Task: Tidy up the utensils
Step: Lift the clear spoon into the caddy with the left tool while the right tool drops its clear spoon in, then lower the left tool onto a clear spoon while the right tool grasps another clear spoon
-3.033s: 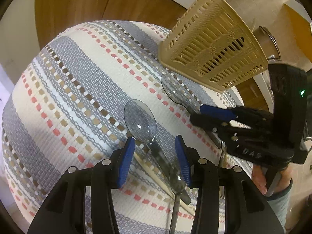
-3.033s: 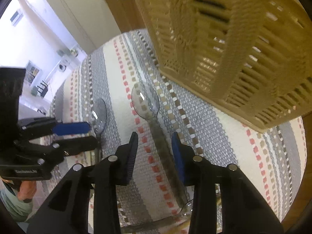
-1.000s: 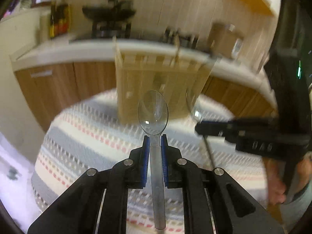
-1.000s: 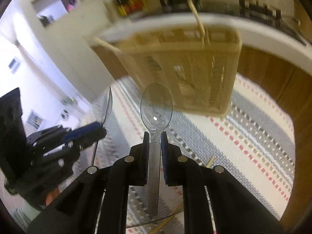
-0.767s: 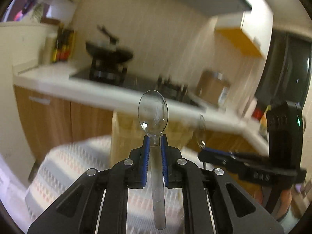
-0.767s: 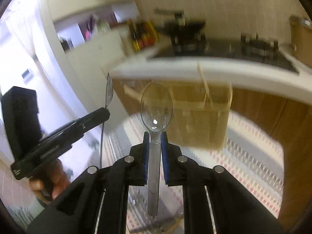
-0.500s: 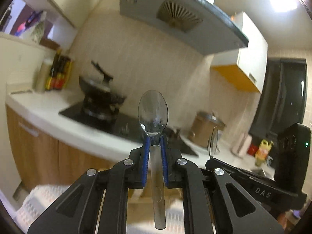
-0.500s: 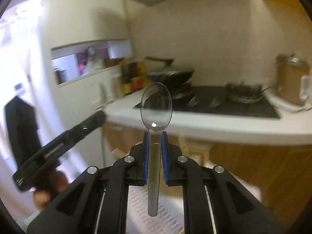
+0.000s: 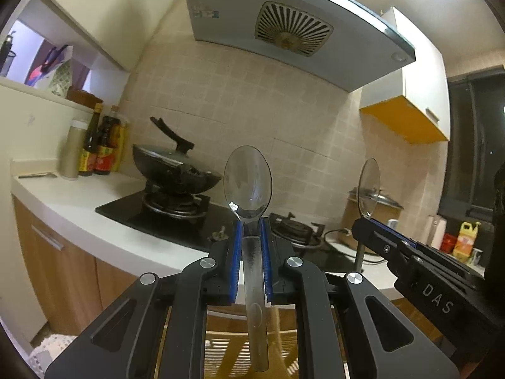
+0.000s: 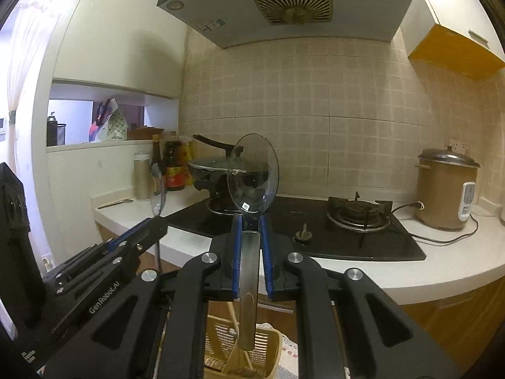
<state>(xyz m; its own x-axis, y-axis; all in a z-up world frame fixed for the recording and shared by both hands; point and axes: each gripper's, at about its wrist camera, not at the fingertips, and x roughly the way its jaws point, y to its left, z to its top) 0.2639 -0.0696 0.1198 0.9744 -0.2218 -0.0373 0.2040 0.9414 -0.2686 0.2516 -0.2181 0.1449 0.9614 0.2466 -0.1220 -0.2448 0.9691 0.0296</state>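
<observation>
Now both spoons [image 9: 247, 186] raised from cloth, stove [image 9: 176, 214] behind, basket [image 10: 241, 350] below.

Open air ahead of both spoon-bearing grippers, beige basket [image 10: 243, 344] close below, wok [image 9: 172, 165] and countertop [image 10: 363, 268] beyond.

Clear spoon [image 9: 247, 186] between blue pads [image 9: 237, 262]; black hand-held gripper [image 9: 251, 265]; beige slotted basket [image 10: 243, 352]; white bench [image 10: 410, 276]; black wok [image 9: 170, 164].

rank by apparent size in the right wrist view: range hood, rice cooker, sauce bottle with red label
1. range hood, largest by far
2. rice cooker
3. sauce bottle, smallest

All three sit far from the camera, so the order looks safe, though fisheye distortion bends the edges.
</observation>
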